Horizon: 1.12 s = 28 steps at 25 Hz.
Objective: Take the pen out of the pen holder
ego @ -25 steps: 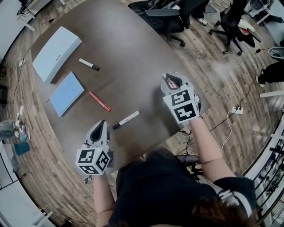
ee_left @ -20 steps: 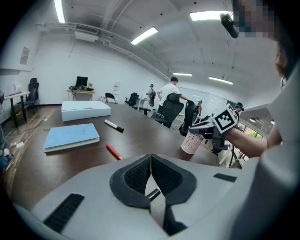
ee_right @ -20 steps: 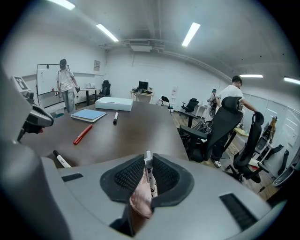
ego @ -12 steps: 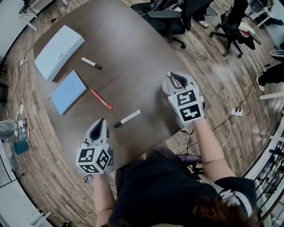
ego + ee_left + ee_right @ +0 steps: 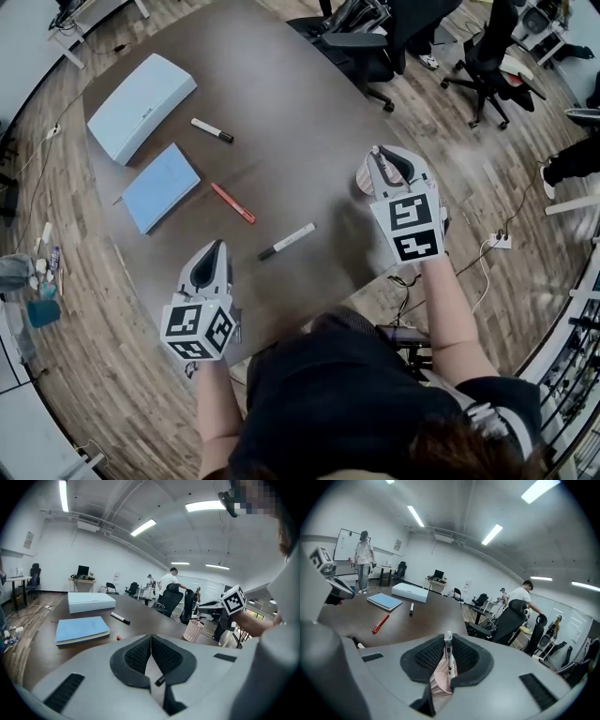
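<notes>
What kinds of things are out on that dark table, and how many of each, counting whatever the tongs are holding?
Markers, white with black caps: 2
Red pen: 1
White pen, in the right tongs: 1
Pink pen holder: 1
Blue notebook: 1
Pale flat box: 1
Total: 7

Your head camera looks steeply down on the whole dark brown oval table (image 5: 281, 103), with both grippers low in the frame. Each gripper camera sits close behind its own jaws and looks almost level across the tabletop. The left gripper (image 5: 151, 638) view faces the room's far wall. The right gripper (image 5: 449, 638) view has the white pen (image 5: 448, 654) right at its lens. All three views share the flat blue notebook (image 5: 161, 187) and the long white box (image 5: 141, 105).
</notes>
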Motion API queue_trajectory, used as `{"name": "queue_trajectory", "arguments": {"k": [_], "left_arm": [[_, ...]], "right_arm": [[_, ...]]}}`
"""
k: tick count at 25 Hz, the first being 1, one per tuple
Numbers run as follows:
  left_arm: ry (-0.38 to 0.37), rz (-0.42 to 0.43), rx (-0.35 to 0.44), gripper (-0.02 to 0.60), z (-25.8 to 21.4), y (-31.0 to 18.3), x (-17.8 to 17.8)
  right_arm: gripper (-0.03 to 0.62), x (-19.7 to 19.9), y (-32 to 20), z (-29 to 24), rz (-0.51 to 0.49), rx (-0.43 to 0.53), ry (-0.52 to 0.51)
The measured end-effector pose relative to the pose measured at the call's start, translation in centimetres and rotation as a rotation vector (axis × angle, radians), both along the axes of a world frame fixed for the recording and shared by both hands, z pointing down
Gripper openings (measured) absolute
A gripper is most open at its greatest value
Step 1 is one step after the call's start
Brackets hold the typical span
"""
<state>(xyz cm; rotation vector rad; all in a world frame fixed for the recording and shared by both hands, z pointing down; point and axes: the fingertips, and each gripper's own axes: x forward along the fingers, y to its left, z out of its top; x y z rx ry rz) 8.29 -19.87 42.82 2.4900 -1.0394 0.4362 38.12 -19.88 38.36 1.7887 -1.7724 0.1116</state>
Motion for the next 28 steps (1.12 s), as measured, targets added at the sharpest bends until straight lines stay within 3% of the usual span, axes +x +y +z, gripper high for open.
{"name": "queue_trajectory", "arguments": {"k": [5, 13, 20, 28], "left_arm": [[0.011, -0.039, 0.011, 0.029, -1.1, 0.2, -4.3], [0.028, -0.148, 0.035, 0.029, -2.7, 1.9, -12.0], [0.038, -0.272, 0.019, 0.029, -2.3, 3.8, -18.2], [0.028, -0.37, -0.006, 0.029, -1.2, 5.4, -22.5]], "right_arm": [[0.072, -4.2, 0.5, -2.3, -0.028, 0.031, 0.011], [0.071, -12.8, 0.4, -4.8, -0.158, 0.08, 0.042], [0.072, -21.4, 0.1, -3.2, -0.341, 0.048, 0.058], [0.071, -30.8, 0.3, 0.0, -0.579, 0.0, 0.127]]}}
